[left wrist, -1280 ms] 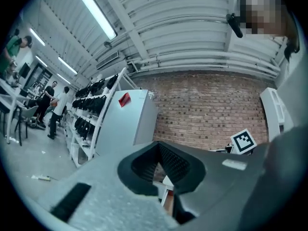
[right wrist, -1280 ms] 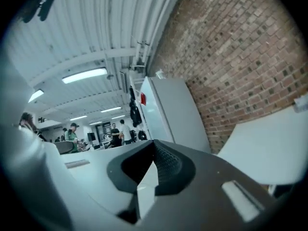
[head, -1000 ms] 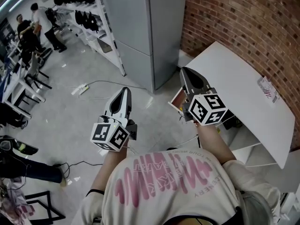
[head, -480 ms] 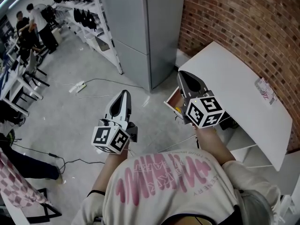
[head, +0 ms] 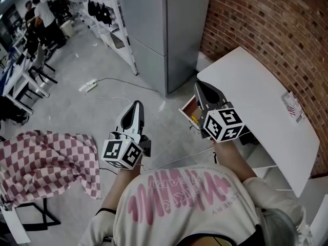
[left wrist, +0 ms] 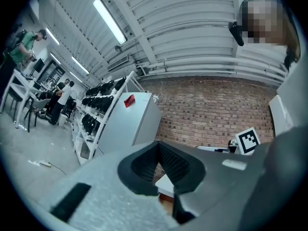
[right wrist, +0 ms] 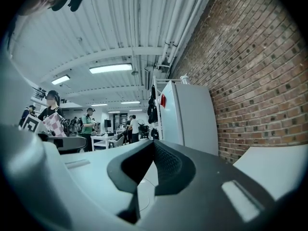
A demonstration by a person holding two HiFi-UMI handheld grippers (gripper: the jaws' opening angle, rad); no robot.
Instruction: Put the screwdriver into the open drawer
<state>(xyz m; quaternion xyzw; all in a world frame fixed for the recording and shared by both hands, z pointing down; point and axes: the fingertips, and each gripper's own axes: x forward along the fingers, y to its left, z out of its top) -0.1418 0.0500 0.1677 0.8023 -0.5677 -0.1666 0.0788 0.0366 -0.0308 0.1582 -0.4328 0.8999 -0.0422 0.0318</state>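
The open drawer (head: pixel 187 110), with a wooden inside, juts from under the white table (head: pixel 256 94) toward the floor. A small yellow thing (head: pixel 193 120) lies in it; I cannot tell whether it is the screwdriver. My right gripper (head: pixel 199 85) hangs over the drawer's right side, jaws shut and empty (right wrist: pixel 154 143). My left gripper (head: pixel 137 104) is held over the floor to the drawer's left, apart from it, jaws together with nothing between them (left wrist: pixel 158 146). Past its jaws a strip of the drawer (left wrist: pixel 166 207) shows.
A tall grey cabinet (head: pixel 166 35) stands beyond the drawer against the brick wall (head: pixel 266 19). A pink checked cloth (head: pixel 46 160) fills the lower left. Cables (head: pixel 110 94) and a power strip (head: pixel 86 86) lie on the floor. Shelving and people are at the far left.
Both grippers have sunk a little and stayed shut. The pink checked cloth has come into view from the lower left and spread across the floor side.
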